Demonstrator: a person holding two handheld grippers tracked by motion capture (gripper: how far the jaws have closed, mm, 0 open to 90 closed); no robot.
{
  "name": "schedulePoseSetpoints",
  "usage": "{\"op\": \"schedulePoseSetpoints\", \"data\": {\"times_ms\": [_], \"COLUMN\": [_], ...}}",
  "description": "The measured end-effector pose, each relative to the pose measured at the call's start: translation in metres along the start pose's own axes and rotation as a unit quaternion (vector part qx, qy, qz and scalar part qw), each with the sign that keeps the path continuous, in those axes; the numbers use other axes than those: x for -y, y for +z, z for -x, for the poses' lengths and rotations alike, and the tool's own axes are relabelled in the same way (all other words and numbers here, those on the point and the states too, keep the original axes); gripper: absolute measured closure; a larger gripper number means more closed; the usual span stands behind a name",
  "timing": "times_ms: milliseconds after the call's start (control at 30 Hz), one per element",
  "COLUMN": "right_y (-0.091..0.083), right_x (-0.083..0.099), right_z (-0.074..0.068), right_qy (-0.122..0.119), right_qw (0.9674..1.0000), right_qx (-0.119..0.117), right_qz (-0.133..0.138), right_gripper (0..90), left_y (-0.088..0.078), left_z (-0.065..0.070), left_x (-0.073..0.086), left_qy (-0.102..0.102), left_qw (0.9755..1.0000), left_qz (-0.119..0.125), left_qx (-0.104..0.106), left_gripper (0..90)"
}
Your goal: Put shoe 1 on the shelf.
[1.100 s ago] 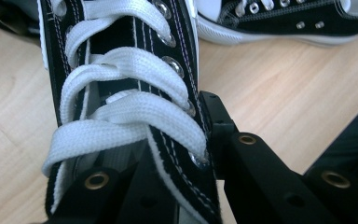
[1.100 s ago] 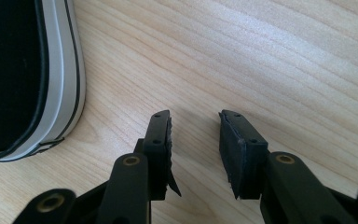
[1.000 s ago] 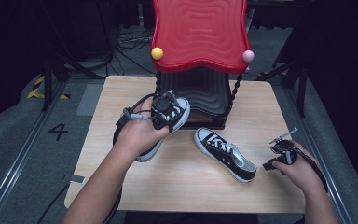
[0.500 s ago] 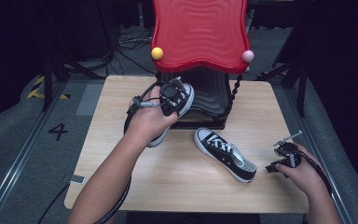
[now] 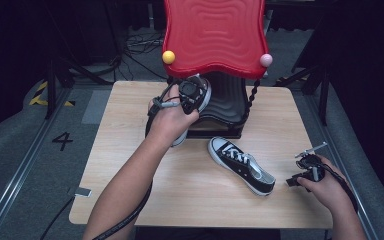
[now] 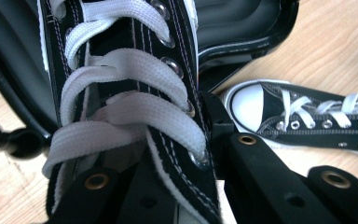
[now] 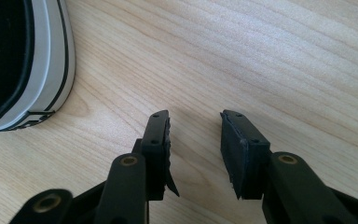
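Observation:
My left gripper (image 5: 191, 98) is shut on a black canvas sneaker with white laces (image 5: 198, 96) and holds it off the table at the front of the black shoe rack (image 5: 228, 106), just under the rack's red wavy top (image 5: 215, 35). In the left gripper view the jaws clamp the sneaker's (image 6: 121, 93) laced upper. The second sneaker (image 5: 241, 165) lies on the wooden table (image 5: 130, 150), toe toward the rack; it also appears in the left gripper view (image 6: 307, 116). My right gripper (image 5: 306, 172) rests near the table's right edge, open (image 7: 193, 135) with nothing between the pads, beside that sneaker's heel (image 7: 28, 60).
A yellow ball (image 5: 168, 57) and a pink ball (image 5: 265, 60) sit at the red top's front corners. The rack's twisted black post (image 5: 252, 95) stands on the right. Dark floor, cables and stands surround the table.
My left hand has carried the held sneaker away from me and to the right, up to the rack's shelf. The right hand has stayed almost where it was.

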State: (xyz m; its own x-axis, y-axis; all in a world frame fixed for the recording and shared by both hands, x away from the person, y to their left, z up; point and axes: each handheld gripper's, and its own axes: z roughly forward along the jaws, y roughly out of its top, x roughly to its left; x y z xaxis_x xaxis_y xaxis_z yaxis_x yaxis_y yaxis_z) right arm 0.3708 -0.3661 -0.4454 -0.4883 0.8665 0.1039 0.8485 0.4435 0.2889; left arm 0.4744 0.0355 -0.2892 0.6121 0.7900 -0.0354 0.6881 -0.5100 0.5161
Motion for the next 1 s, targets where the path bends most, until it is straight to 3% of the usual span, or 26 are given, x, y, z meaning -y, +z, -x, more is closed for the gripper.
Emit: {"op": "schedulePoseSetpoints", "data": {"times_ms": [167,300,367,400,433,633,667,700,933,1000], "right_y": [0.001,0.001,0.001,0.001,0.001,0.001,0.001,0.001,0.001,0.001], "right_x": [-0.001,-0.001,-0.001,-0.001,-0.001,-0.001,-0.001,-0.001,-0.001,-0.001], "right_z": [-0.001,-0.002,-0.002,-0.002,-0.002,-0.001,-0.002,-0.002,-0.003,-0.002], "right_qy": [-0.004,-0.005,-0.004,-0.003,-0.003,-0.002,-0.002,-0.002,-0.003,-0.003], "right_qw": [1.0000,1.0000,1.0000,1.0000,1.0000,1.0000,1.0000,1.0000,1.0000,1.0000], "right_qx": [0.000,-0.001,-0.002,-0.002,-0.002,0.000,0.000,0.000,-0.001,-0.002], "right_qz": [0.002,0.001,0.002,0.002,0.003,0.005,0.005,0.005,0.004,0.005], "right_gripper": [62.9,62.5,62.1,62.1,62.2,61.8,61.7,61.6,61.2,61.1], "left_y": [0.010,0.020,0.024,0.024,0.025,0.030,0.031,0.033,0.040,0.043], "left_z": [0.000,-0.001,-0.003,-0.005,-0.002,0.000,0.002,0.000,0.007,0.010], "left_x": [-0.005,-0.007,-0.007,-0.007,-0.007,-0.011,-0.011,-0.013,-0.020,-0.023], "left_qy": [-0.004,-0.029,-0.036,-0.029,-0.040,-0.039,-0.055,-0.041,-0.062,-0.056], "left_qw": [0.9999,0.9992,0.9989,0.9992,0.9986,0.9982,0.9975,0.9979,0.9969,0.9971], "left_qz": [0.008,0.019,0.026,0.028,0.035,0.038,0.034,0.045,0.042,0.039], "left_qx": [-0.009,-0.021,-0.015,-0.009,-0.009,-0.027,-0.028,-0.020,-0.024,-0.033], "left_gripper": [85.9,85.9,85.9,85.9,85.9,85.8,85.8,85.7,85.3,85.3]}}
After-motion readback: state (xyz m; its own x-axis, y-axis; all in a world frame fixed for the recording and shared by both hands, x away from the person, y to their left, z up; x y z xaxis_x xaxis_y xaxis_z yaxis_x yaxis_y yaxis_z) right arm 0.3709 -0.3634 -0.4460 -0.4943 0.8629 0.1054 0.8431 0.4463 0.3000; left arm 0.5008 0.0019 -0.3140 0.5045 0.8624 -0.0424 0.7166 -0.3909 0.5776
